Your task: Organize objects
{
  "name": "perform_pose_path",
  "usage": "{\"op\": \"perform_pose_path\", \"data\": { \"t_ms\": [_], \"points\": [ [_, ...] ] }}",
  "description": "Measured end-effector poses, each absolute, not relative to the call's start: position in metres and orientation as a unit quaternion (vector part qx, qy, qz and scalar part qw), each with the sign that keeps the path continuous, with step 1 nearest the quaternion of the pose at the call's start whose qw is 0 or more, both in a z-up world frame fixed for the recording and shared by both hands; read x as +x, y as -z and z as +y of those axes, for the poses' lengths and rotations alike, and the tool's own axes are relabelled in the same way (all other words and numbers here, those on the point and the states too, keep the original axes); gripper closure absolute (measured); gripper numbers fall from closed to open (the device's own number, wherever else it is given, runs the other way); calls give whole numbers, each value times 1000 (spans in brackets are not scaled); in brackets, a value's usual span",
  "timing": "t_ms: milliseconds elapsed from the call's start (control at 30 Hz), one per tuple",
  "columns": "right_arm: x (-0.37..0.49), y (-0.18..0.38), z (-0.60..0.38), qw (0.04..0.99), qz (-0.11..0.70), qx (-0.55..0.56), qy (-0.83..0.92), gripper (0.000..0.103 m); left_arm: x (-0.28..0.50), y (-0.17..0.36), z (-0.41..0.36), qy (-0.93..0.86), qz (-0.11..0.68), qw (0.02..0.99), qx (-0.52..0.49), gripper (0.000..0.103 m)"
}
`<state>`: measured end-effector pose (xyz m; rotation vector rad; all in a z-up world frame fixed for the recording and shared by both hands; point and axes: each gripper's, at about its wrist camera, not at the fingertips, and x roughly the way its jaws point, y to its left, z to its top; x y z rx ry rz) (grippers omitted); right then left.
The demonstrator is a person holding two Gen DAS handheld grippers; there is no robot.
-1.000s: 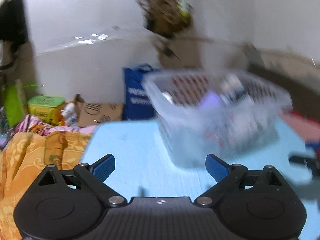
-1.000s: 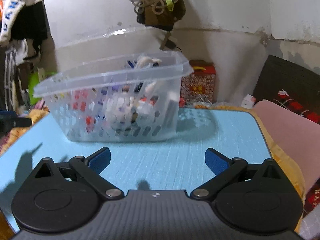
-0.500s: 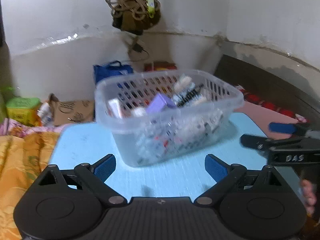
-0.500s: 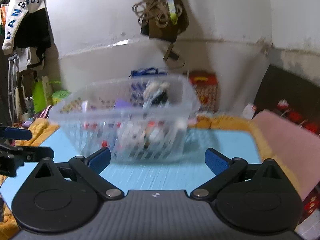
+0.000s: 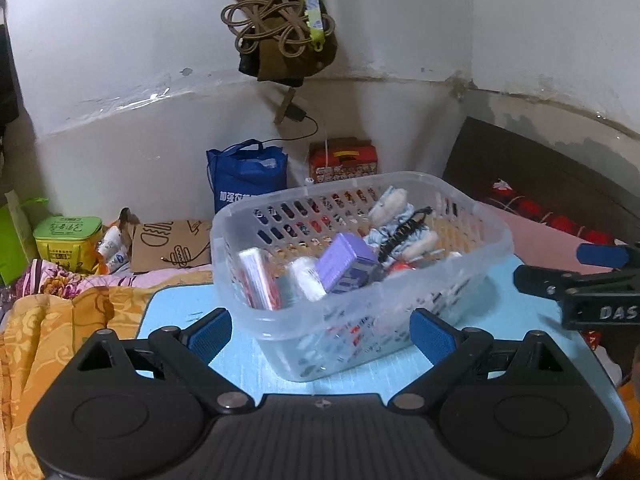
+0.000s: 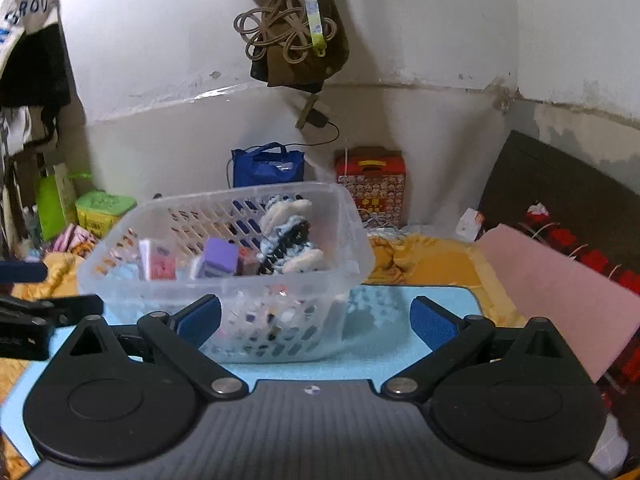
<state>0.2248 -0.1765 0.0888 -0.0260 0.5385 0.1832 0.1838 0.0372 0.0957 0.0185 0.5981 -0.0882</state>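
A clear plastic basket [image 5: 496, 236] stands on a light blue mat [image 5: 256, 360]; it also shows in the right wrist view [image 6: 356, 236]. It holds a purple box [image 5: 344, 264], a red and white packet [image 5: 260, 280], a black hair clip [image 5: 404, 232] and blue-white fabric. My left gripper [image 5: 320, 332] is open and empty, just in front of the basket. My right gripper [image 6: 316, 320] is open and empty, in front of the basket's near side. Each gripper shows at the edge of the other's view.
A blue bag [image 5: 248, 180] and a red patterned box [image 5: 344, 160] stand against the white wall behind. An orange blanket [image 5: 52, 320] lies left of the mat, with a green tin [image 5: 66, 240] and a cardboard bag [image 5: 168, 244] beyond. A pink pad [image 6: 560, 288] lies at the right.
Both grippers have risen and tilted down, so the basket's contents now show from above. The left view swung right, centring the basket. Both grippers stayed open.
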Motion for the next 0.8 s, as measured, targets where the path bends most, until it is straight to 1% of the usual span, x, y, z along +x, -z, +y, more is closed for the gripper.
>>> {"op": "perform_pose_path", "data": {
  "t_ms": [100,200,333,633,800],
  "points": [
    [227,-91,-175,960,263,5,-97,0,196,-93,37,36,299,954,11,6],
    [230,-91,-168,957,276,-8,-90,0,201,-91,36,33,299,954,16,6],
    [231,-89,-165,953,291,-20,-84,0,198,-91,30,35,284,958,30,6],
    [232,-86,-167,951,294,-7,-97,0,187,-99,22,32,244,969,36,6],
    [232,-84,-167,950,296,-4,-103,0,192,-96,17,32,256,965,43,6]
  ]
}}
